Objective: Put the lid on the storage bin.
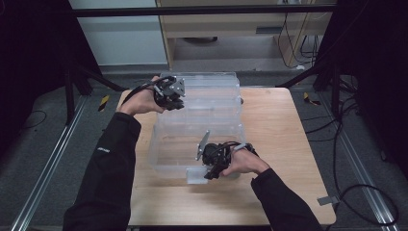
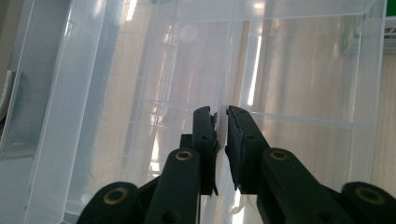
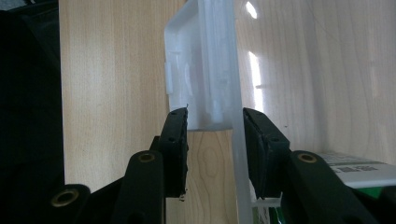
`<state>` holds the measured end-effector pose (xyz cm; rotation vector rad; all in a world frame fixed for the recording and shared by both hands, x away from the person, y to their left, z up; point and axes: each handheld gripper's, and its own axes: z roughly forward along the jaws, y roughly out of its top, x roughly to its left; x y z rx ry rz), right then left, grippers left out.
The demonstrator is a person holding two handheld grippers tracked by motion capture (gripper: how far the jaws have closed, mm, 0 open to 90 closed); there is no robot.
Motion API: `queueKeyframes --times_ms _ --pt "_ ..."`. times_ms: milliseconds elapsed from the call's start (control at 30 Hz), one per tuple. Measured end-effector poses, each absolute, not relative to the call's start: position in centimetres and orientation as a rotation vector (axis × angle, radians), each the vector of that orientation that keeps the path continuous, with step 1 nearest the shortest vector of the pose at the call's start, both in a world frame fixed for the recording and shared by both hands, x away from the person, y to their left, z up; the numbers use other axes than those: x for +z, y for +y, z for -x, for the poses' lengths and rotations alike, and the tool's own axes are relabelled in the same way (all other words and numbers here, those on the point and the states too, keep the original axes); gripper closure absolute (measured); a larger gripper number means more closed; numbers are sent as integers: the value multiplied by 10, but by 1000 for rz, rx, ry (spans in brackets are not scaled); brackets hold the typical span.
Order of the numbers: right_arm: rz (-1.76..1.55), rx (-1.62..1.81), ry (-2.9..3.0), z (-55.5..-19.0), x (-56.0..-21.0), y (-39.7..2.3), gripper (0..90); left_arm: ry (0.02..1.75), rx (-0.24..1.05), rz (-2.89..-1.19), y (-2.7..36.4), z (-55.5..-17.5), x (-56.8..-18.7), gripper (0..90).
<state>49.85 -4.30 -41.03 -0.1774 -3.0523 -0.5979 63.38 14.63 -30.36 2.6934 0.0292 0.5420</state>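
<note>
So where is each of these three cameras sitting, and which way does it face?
High view: above the table, looking down on the clear plastic box; forearms and both tongs show.
Left gripper view: rides the left tongs, pinching a box wall.
Right gripper view: rides the right tongs, straddling the box's front latch.
All share the box.

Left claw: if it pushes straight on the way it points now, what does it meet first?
The left claw already straddles a thin wall of the clear plastic box. Straight on it would slide along that wall, probably to the box's far wall; depth through the clear plastic is uncertain.
</note>
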Motion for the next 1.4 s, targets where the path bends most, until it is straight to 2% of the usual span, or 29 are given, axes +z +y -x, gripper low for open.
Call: queueKeyframes --times_ms 767,1400 --pt "197 -568 -3077 -495 -410 -41 635 -14 520 -2767 135 -617 -292 875" --pt "187 -551 -3089 -493 -410 -39 637 -52 620 -2768 135 -569 -289 873"
